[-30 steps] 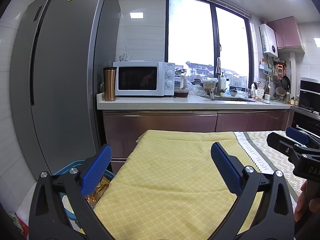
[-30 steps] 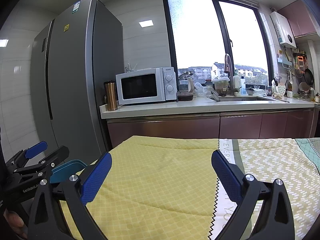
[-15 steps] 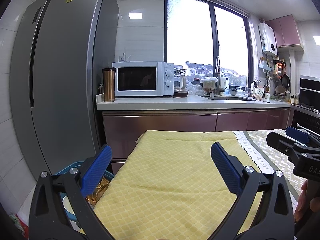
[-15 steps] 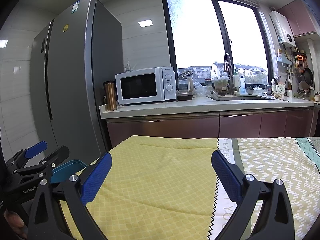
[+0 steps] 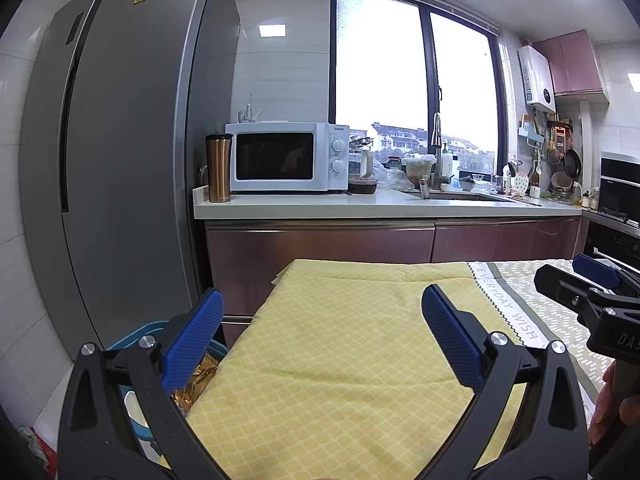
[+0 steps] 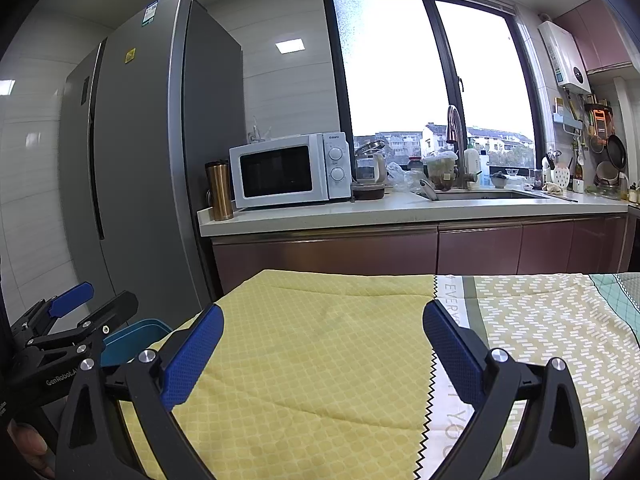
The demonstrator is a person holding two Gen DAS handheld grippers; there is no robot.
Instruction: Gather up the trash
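My left gripper [image 5: 320,316] hangs open over the yellow cloth [image 5: 340,360] on the table, nothing between its blue pads. Behind its left finger, below the table's left edge, stands a blue bin [image 5: 136,334] holding shiny gold wrapper trash [image 5: 198,380]. My right gripper [image 6: 320,332] is open too, above the same yellow cloth [image 6: 312,360], and holds nothing. In the right wrist view the left gripper [image 6: 70,314] shows at the far left beside the blue bin [image 6: 132,342]. The right gripper [image 5: 580,280] shows at the right edge of the left wrist view. No loose trash lies on the cloth.
A grey fridge [image 5: 120,160] stands left of the bin. Behind the table runs a counter [image 5: 380,206] with a microwave [image 5: 286,158], a copper tumbler [image 5: 219,168] and a sink. A patterned cloth [image 6: 552,328] covers the table's right part. A person's fingers [image 5: 610,408] grip the right handle.
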